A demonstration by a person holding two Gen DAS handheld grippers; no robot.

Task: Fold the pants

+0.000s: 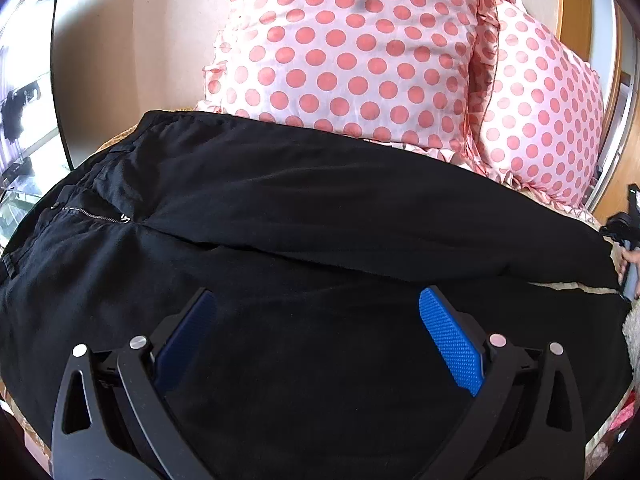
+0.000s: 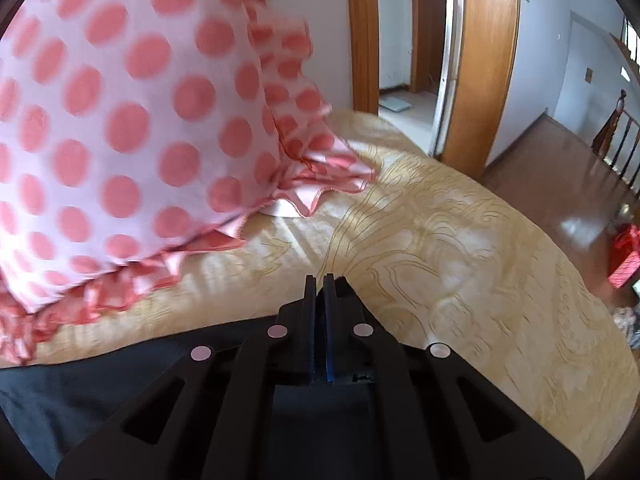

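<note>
Black pants [image 1: 304, 216] lie spread across the bed, waistband and zipper [image 1: 92, 214] at the left, legs running right. My left gripper [image 1: 316, 300] is open, blue pads wide apart, just above the near leg. My right gripper [image 2: 320, 280] is shut, pads pressed together, with nothing seen between them; it hovers over the bedspread just past the pants' hem edge [image 2: 100, 372]. The right gripper also shows at the far right of the left wrist view [image 1: 628, 240], by the leg ends.
Two pink polka-dot pillows [image 1: 352, 44] [image 1: 540, 108] lean behind the pants; one fills the upper left of the right wrist view [image 2: 120, 120]. The cream patterned bedspread [image 2: 440, 248] ends at the bed edge on the right. A wooden doorframe [image 2: 480, 60] and floor lie beyond.
</note>
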